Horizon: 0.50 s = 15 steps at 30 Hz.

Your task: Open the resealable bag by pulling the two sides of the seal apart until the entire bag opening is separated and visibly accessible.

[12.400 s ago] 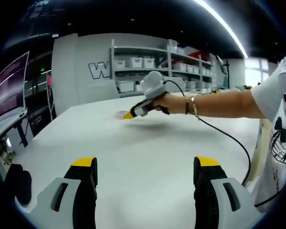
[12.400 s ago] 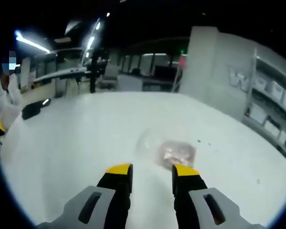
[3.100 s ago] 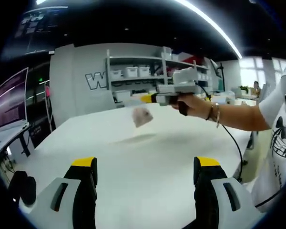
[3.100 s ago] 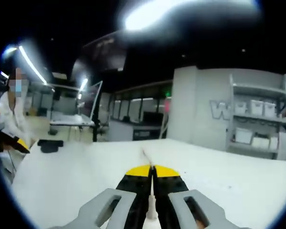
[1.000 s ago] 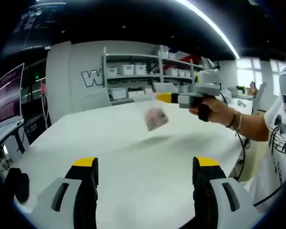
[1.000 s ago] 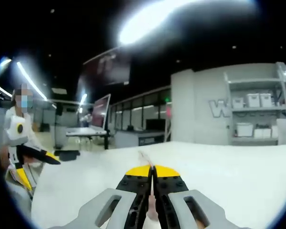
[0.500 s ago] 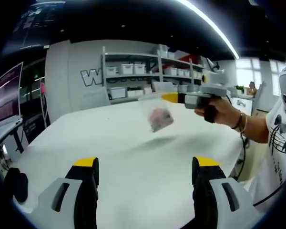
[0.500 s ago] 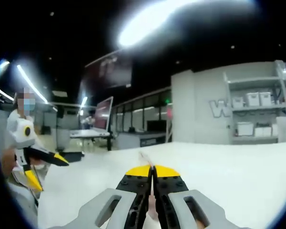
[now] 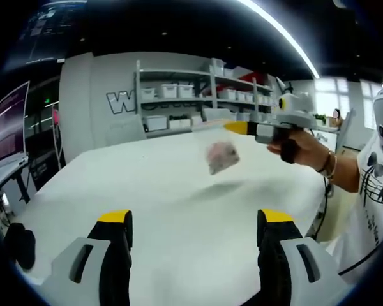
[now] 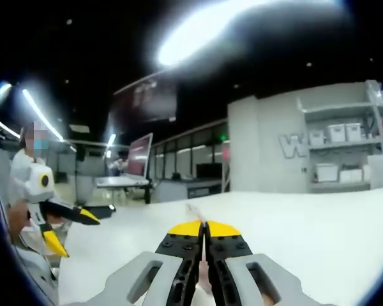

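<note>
One clear resealable bag (image 9: 218,150) with pinkish contents hangs above the white table (image 9: 172,191), well inside its edges, pinched at its top edge by the right gripper (image 9: 228,127). The left gripper (image 9: 195,223) stands wide, holding nothing.

White table (image 9: 179,210), wall shelves (image 9: 179,95)

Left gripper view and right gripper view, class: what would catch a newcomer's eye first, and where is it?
A small clear bag hangs in mid-air above the white table, pinched at its top edge by the right gripper reaching in from the right. In the right gripper view, that gripper's yellow-tipped fingers are pressed together on the bag edge. The left gripper waits open at the near table edge.
</note>
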### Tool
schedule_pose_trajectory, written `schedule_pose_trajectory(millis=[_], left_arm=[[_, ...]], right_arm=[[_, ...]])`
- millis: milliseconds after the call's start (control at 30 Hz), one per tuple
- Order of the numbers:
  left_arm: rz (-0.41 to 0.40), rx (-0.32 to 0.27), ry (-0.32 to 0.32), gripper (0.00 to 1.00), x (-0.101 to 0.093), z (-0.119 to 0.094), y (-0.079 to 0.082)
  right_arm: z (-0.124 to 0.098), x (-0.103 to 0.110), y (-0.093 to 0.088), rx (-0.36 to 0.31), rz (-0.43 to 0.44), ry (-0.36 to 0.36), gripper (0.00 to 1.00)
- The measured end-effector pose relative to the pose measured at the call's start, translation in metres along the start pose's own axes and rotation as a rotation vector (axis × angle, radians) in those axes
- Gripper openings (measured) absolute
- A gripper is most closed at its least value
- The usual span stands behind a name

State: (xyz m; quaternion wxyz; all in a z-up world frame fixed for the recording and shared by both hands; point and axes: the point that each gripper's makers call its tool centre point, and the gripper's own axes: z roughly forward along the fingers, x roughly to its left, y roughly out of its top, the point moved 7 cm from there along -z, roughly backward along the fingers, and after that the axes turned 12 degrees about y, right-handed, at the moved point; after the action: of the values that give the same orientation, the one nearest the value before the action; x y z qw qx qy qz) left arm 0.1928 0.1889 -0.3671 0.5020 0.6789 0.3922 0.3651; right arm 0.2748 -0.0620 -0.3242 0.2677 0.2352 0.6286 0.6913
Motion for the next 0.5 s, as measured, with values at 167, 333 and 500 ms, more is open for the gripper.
schedule_pose_trajectory(millis=[167, 333, 500], left_arm=[[0.000, 0.004, -0.004, 0.78, -0.001, 0.000, -0.001], [-0.001, 0.004, -0.007, 0.78, -0.001, 0.001, -0.002], [0.002, 0.006, -0.009, 0.78, -0.002, 0.001, -0.002]], right_arm=[[-0.007, 0.004, -0.001, -0.005, 0.028, 0.003, 0.00], [-0.012, 0.007, 0.002, -0.014, 0.026, 0.003, 0.00], [-0.016, 0.009, 0.002, -0.020, 0.032, 0.006, 0.00]])
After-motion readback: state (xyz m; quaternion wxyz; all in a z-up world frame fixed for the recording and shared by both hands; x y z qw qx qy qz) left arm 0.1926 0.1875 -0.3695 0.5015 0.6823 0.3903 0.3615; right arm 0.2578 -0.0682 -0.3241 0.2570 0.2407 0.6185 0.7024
